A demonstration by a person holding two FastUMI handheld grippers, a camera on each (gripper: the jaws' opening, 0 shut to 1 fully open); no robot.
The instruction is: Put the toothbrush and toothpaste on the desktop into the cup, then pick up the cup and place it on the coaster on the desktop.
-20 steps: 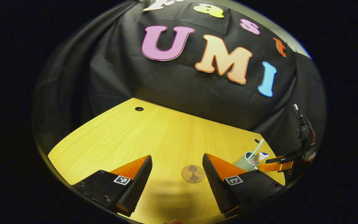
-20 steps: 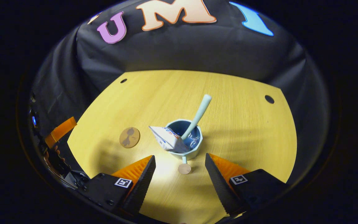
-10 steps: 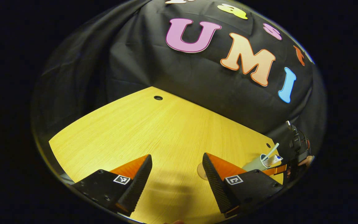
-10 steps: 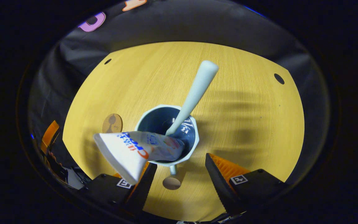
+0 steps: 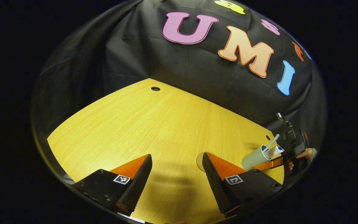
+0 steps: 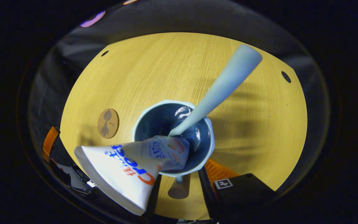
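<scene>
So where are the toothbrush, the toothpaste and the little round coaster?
toothbrush (image 6: 225, 82): right gripper view, middle of its handle.
toothpaste (image 6: 126, 168): right gripper view, wide flat end of the tube.
coaster (image 6: 108, 123): right gripper view, centre of the disc.

yellow wooden desktop (image 6: 154, 65) bears the round coaster (image 6: 108, 123) and the cup (image 6: 208, 146).

In your right gripper view the cup (image 6: 173, 137) sits mid-frame on the table (image 6: 154, 68), toothbrush (image 6: 219, 88) and toothpaste (image 6: 129, 169) in it, leaning upper right and lower left; coaster (image 6: 108, 123) lies just left.
</scene>
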